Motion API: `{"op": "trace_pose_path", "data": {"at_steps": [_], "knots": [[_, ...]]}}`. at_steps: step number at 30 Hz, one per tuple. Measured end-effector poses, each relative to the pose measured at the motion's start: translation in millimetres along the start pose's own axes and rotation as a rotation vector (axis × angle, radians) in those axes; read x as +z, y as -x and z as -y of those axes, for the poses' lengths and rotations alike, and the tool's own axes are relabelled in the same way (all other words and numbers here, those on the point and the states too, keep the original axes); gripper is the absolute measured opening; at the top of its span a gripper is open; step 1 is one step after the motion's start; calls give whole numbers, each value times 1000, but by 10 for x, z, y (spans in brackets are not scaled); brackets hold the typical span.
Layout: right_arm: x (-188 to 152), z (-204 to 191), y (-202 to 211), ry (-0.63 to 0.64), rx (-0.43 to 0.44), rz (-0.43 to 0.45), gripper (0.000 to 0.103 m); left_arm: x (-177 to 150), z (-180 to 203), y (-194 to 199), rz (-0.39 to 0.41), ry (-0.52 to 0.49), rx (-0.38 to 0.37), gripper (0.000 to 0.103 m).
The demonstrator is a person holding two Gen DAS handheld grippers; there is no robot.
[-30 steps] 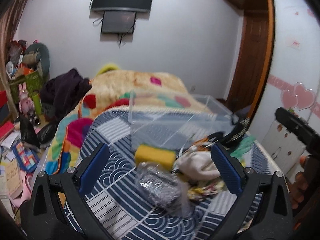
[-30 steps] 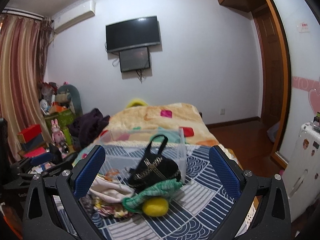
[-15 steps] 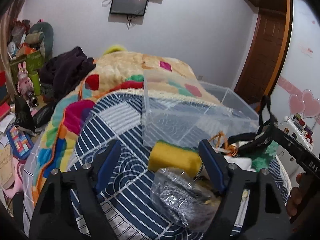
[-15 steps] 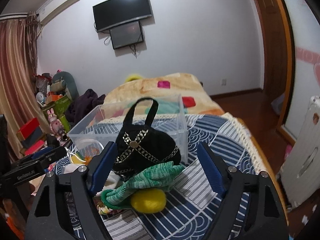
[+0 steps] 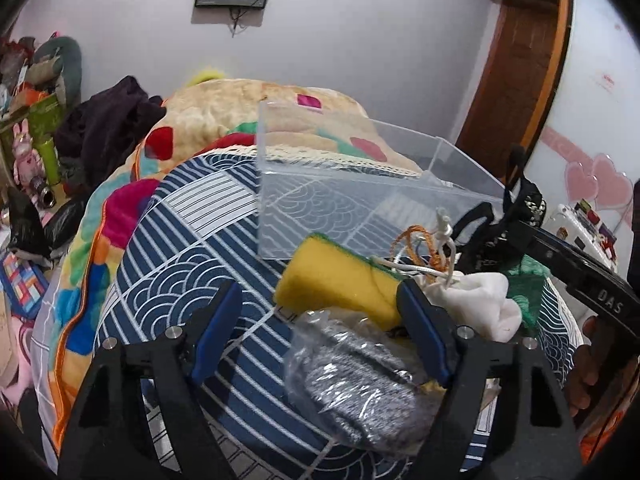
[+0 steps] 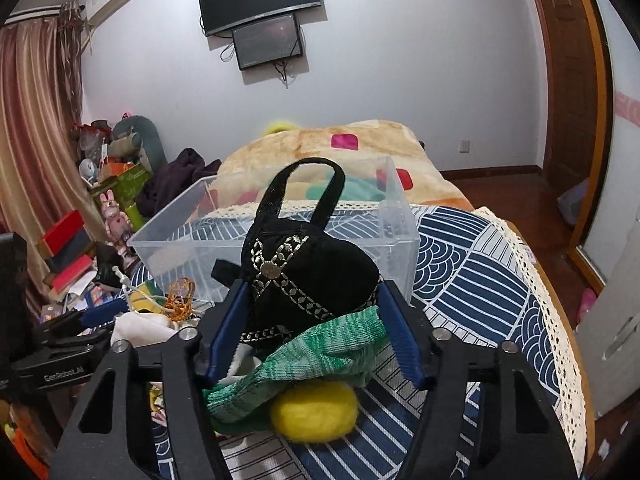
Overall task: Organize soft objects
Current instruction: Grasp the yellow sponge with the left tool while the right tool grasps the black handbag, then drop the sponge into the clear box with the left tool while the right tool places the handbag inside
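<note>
A pile of soft things lies on the blue patterned bedspread (image 5: 168,272) in front of a clear plastic bin (image 5: 360,200). My left gripper (image 5: 320,332) is open, its blue fingers on either side of a yellow sponge (image 5: 332,280) and a bagged grey cloth (image 5: 360,380). A white pouch (image 5: 480,300) lies beside them. My right gripper (image 6: 312,328) is open, its fingers flanking a black embroidered handbag (image 6: 304,276). A green knitted cloth (image 6: 312,356) and a yellow ball (image 6: 316,410) lie below the handbag. The bin (image 6: 272,240) stands just behind it.
A colourful blanket (image 5: 240,120) covers the bed beyond the bin. Dark clothes (image 5: 108,128) and cluttered toys and boxes (image 6: 68,248) stand at the left. A wooden door (image 6: 568,80) and white furniture (image 5: 584,224) are at the right. Orange cord (image 6: 180,296) lies in the pile.
Both grippers have moved forward and down toward the pile. Their fingers have narrowed, the left around the sponge, the right around the black handbag.
</note>
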State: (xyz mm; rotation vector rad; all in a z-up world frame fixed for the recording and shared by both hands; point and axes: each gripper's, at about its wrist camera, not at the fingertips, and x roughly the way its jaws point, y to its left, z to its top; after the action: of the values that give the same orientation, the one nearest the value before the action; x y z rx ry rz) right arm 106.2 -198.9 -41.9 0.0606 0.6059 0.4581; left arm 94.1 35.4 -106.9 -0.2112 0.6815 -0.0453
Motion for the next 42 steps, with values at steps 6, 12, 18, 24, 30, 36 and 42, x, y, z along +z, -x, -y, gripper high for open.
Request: {"op": "trace_pose_path", "data": {"at_steps": [6, 12, 18, 24, 30, 36, 42], "knots": [[28, -5, -21, 10, -20, -1, 35, 84, 10, -144, -40, 34, -52, 66], [41, 18, 63, -2, -14, 24, 26, 53, 65, -105, -19, 1, -41, 57], [100, -11, 245, 10, -15, 75, 25, 46, 76, 93, 25, -10, -19, 56], [185, -2, 398, 7, -7, 131, 25, 192, 60, 375, 101, 4, -23, 56], [301, -30, 489, 20, -12, 182, 25, 403, 87, 499, 156, -14, -9, 56], [470, -62, 493, 44, -20, 227, 25, 660, 87, 464, 182, -30, 2, 56], [622, -82, 371, 61, -35, 240, 25, 907, 79, 241, 145, -38, -1, 56]]}}
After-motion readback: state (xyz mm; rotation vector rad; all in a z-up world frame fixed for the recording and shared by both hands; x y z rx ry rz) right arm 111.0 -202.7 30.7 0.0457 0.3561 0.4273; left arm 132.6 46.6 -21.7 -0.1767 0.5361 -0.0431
